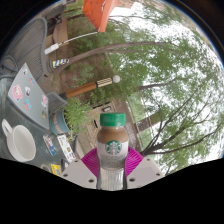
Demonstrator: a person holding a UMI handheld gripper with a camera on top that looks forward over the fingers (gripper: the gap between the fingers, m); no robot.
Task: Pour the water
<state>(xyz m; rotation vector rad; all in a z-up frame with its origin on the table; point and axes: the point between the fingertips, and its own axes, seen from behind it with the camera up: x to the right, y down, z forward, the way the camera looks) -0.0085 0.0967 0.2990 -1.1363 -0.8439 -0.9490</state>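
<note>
Glass bottle (112,148) clamped in gripper (112,168), white mug (20,142) alongside.

Left of the claw (112,166) there's a grey table (48,120), and on it a dark flat case (24,95) covered in stickers. Nearer the claw, a few small printed packets (65,148) lie at the table's edge. Beyond the claw stand leafy green trees (150,70), with something orange (97,10) far past them.

Forward-facing view along hand-held gripper (112,160)
</note>
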